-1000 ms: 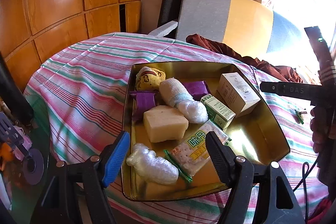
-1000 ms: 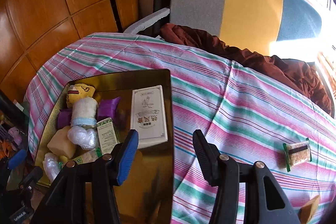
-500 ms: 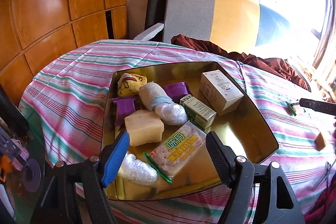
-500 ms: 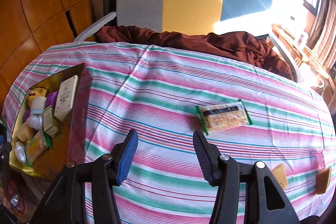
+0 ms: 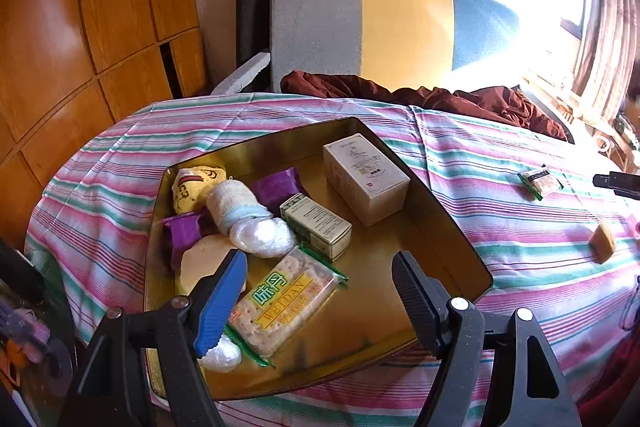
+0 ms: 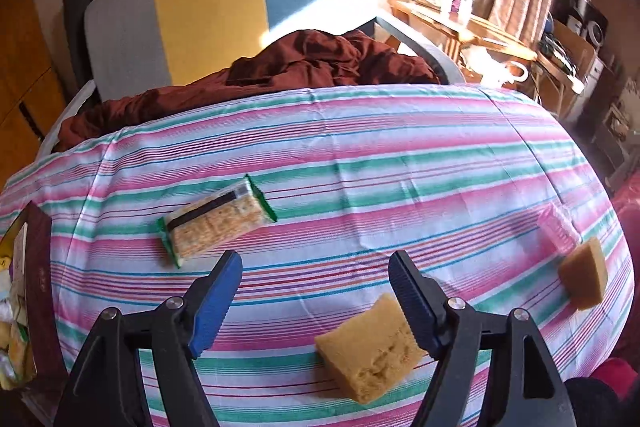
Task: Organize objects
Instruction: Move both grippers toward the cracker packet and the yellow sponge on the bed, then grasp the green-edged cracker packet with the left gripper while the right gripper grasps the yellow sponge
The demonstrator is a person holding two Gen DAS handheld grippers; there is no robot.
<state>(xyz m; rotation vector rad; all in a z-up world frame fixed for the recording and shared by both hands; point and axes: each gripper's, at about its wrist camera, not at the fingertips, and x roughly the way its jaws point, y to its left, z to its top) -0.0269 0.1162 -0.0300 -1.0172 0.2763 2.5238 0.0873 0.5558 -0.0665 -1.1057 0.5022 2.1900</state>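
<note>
A gold tin tray [image 5: 448,223] on the striped tablecloth holds a white box [image 5: 366,177], a small green box [image 5: 318,225], a Weidan cracker pack [image 5: 284,301], purple packets [image 5: 276,187], a bandage roll [image 5: 236,205], a yellow sponge [image 5: 200,261] and more. My left gripper [image 5: 316,301] is open and empty above the tray's near part. My right gripper [image 6: 314,301] is open and empty over the cloth; a yellow sponge [image 6: 370,347] lies just below its right finger. A cracker pack [image 6: 214,223] lies ahead to its left. Another sponge [image 6: 584,275] lies at the right.
A pink transparent item [image 6: 558,229] lies by the right sponge. A chair [image 6: 224,3] with a brown cloth [image 6: 320,61] stands behind the table. The tray's edge [image 6: 38,263] shows at the far left of the right wrist view. Wooden cabinets [image 5: 80,35] stand to the left.
My right gripper has swung right, away from the tray, to the cloth area with the sponges and cracker pack. My left gripper has shifted slightly over the tray. Both stay open.
</note>
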